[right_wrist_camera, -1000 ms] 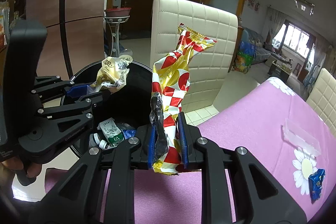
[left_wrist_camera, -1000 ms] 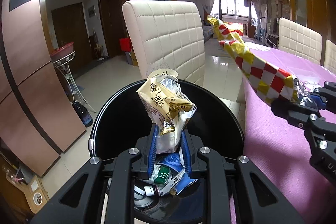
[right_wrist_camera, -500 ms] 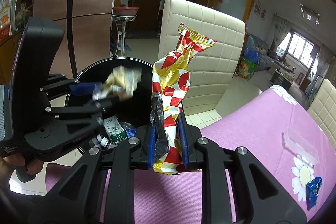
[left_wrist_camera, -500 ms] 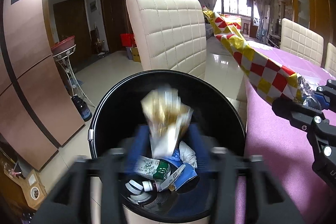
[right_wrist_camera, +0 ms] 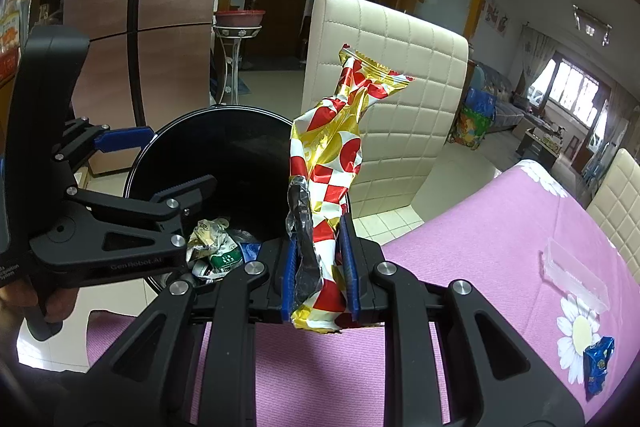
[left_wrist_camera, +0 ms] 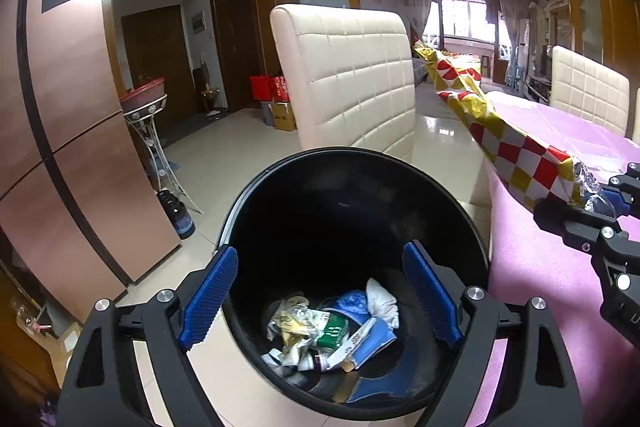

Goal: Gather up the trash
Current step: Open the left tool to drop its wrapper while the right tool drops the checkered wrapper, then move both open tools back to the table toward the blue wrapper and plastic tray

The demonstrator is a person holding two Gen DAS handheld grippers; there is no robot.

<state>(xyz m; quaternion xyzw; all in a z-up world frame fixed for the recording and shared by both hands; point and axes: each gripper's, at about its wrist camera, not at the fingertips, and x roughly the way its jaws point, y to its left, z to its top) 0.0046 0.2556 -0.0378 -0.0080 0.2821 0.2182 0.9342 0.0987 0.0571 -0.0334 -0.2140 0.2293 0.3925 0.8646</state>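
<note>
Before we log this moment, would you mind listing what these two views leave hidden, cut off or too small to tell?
- Bottom of the bin: in both views the trash pile covers it; what lies underneath is hidden.
- Lower end of the checkered wrapper: right wrist view, the right gripper pads cover its sides.
- Blue packet on the purple tablecloth: its print is too small to read.
- Left gripper: its handle is cut off by the bottom edge.
</note>
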